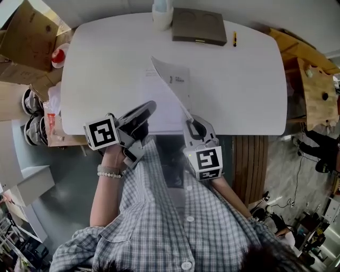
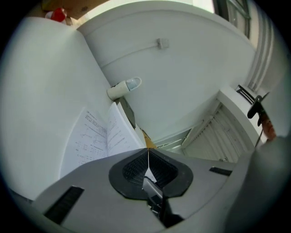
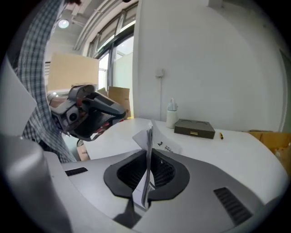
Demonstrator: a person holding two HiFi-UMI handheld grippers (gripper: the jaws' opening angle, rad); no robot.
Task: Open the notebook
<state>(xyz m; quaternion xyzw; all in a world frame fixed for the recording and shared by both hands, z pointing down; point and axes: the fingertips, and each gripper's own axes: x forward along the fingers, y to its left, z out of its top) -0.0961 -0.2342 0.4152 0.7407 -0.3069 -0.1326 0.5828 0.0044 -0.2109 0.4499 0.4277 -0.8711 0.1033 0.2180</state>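
The notebook (image 1: 159, 109) lies with white printed pages showing on the white table (image 1: 239, 90), close to the front edge. A few of its pages (image 1: 172, 85) stand up on edge from its right side. My right gripper (image 1: 195, 126) is shut on the near corner of those pages, and the sheets (image 3: 148, 136) run upright between its pads (image 3: 148, 170). My left gripper (image 1: 149, 109) hovers over the notebook's left page with its jaws shut (image 2: 148, 159). Only a thin white sliver shows between them. Beyond it the spread pages (image 2: 95, 136) lie to the left.
At the table's far edge stand a dark flat box (image 1: 199, 26), a white bottle (image 1: 162, 13) and a small yellow pen (image 1: 234, 38). Cardboard boxes (image 1: 26, 37) are on the floor to the left, wooden furniture (image 1: 313, 90) to the right.
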